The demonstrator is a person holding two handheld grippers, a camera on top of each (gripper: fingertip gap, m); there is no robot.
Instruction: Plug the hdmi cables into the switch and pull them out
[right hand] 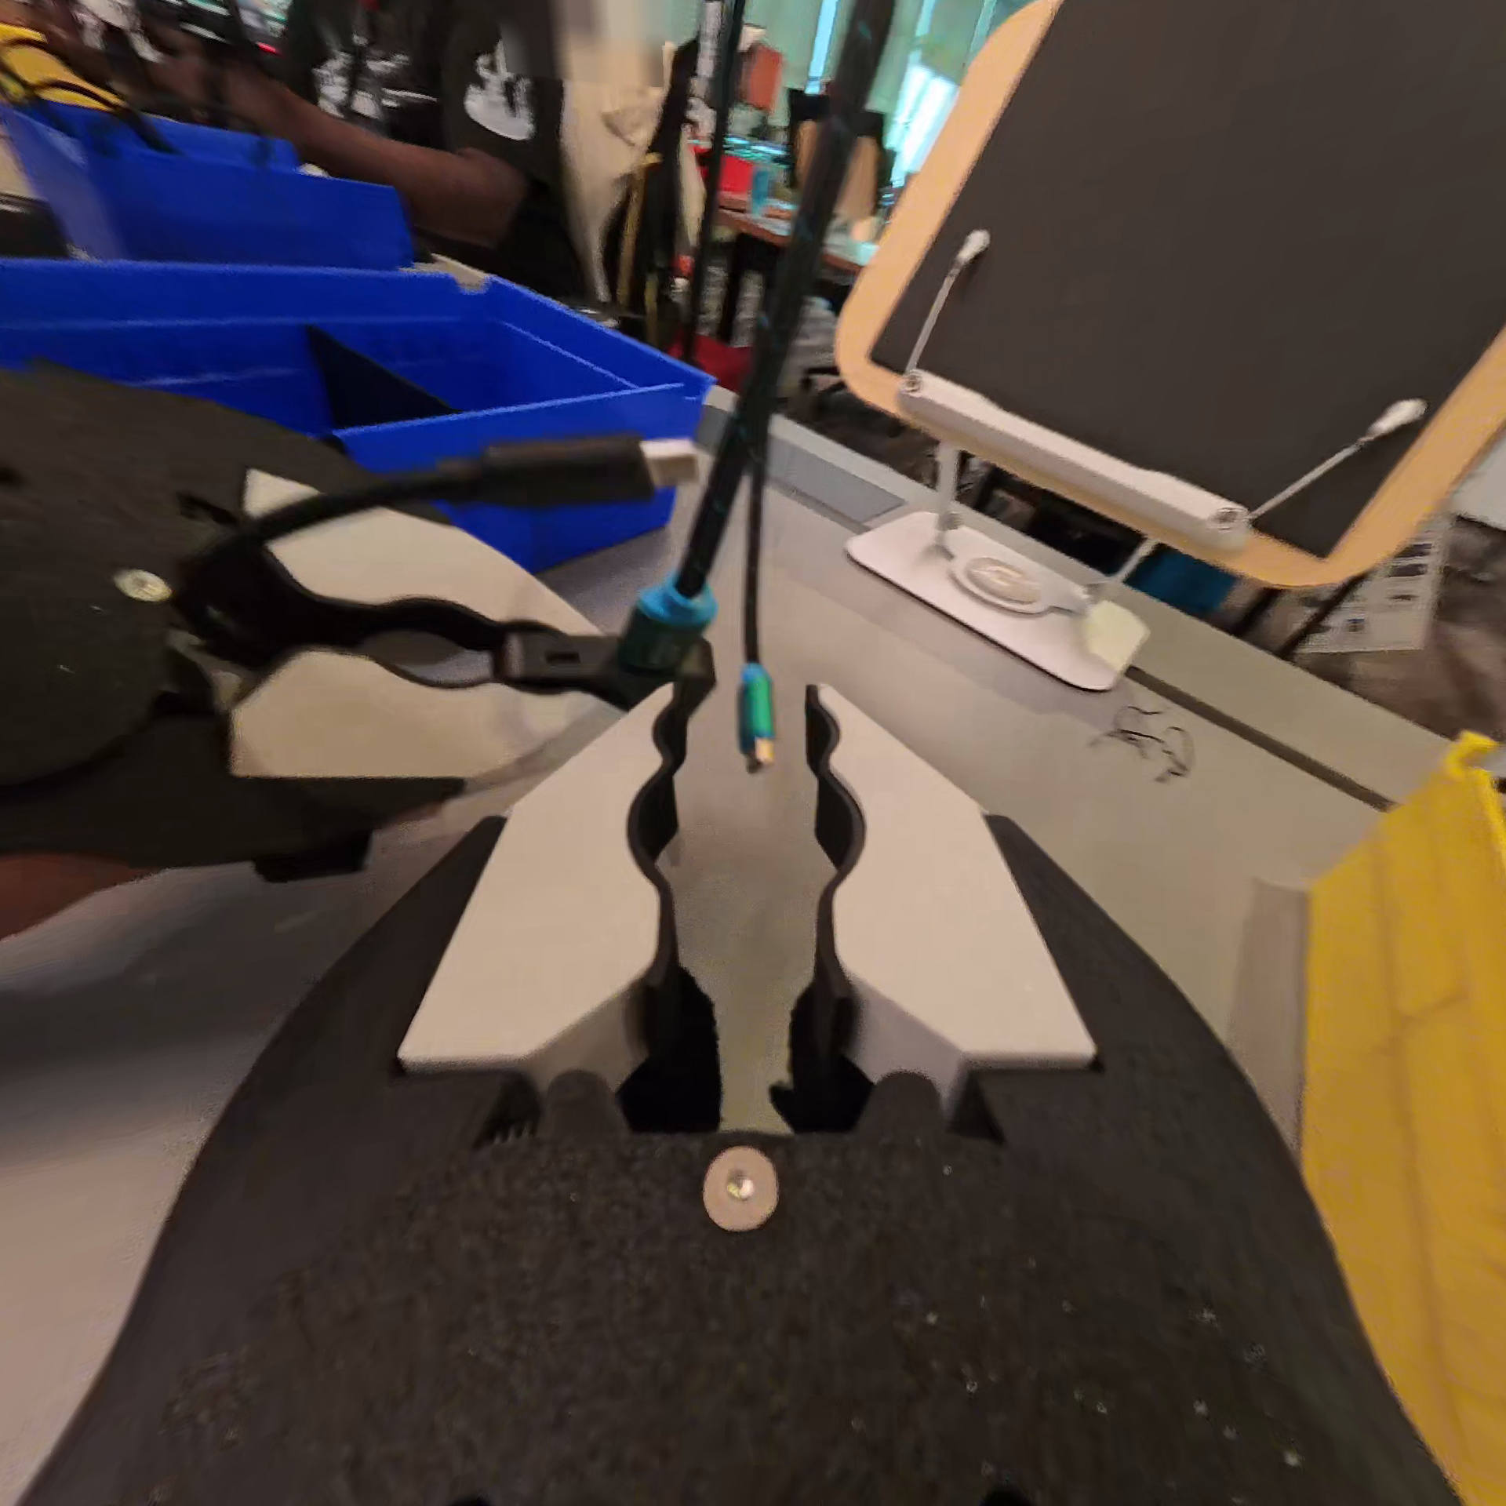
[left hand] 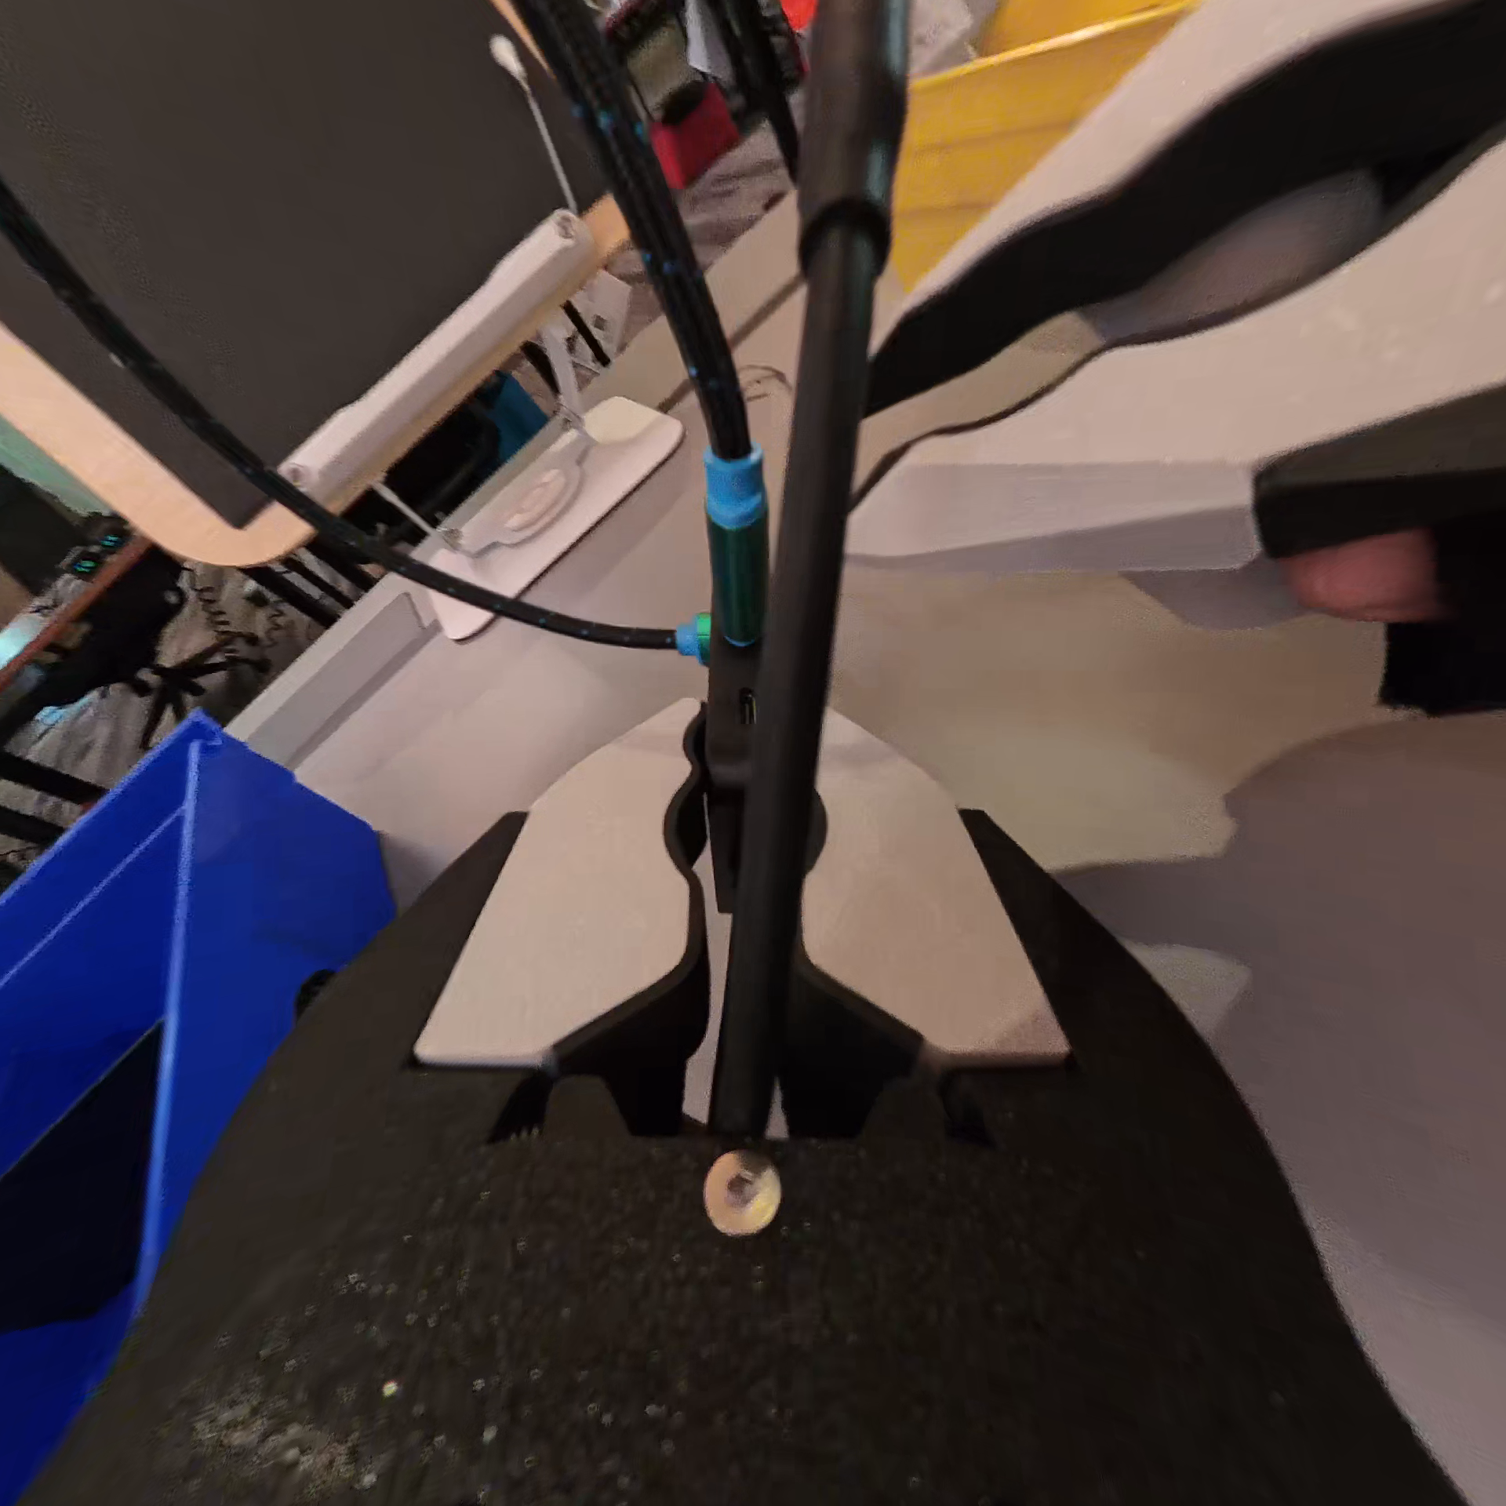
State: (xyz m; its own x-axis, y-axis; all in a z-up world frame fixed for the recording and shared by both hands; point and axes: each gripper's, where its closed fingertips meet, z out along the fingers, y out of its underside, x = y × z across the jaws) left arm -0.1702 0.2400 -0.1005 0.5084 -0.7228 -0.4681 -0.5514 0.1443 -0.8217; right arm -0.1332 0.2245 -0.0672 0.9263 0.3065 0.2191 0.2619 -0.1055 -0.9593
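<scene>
My left gripper (left hand: 737, 782) is shut on a thin black HDMI switch (left hand: 733, 733) and holds it above the grey table. The switch's own black cable (left hand: 782, 652) runs back between the fingers. A green and blue HDMI plug (left hand: 736, 554) sits in the switch's far end. A second blue-tipped plug (left hand: 693, 631) shows at the switch's left side, its tip hidden. In the right wrist view the left gripper (right hand: 489, 644) holds the switch (right hand: 554, 652) at left. My right gripper (right hand: 743, 709) is open, and a loose green and blue plug (right hand: 754, 721) hangs between its fingertips, untouched.
Blue bins (right hand: 456, 383) stand at the left and a yellow bin (right hand: 1410, 1019) at the right. A dark board with a wooden frame on a white stand (right hand: 1019, 587) is at the back of the grey table (right hand: 978, 774). A person (right hand: 424, 163) sits behind the bins. My hands' fingertips stand some 5 cm from each other.
</scene>
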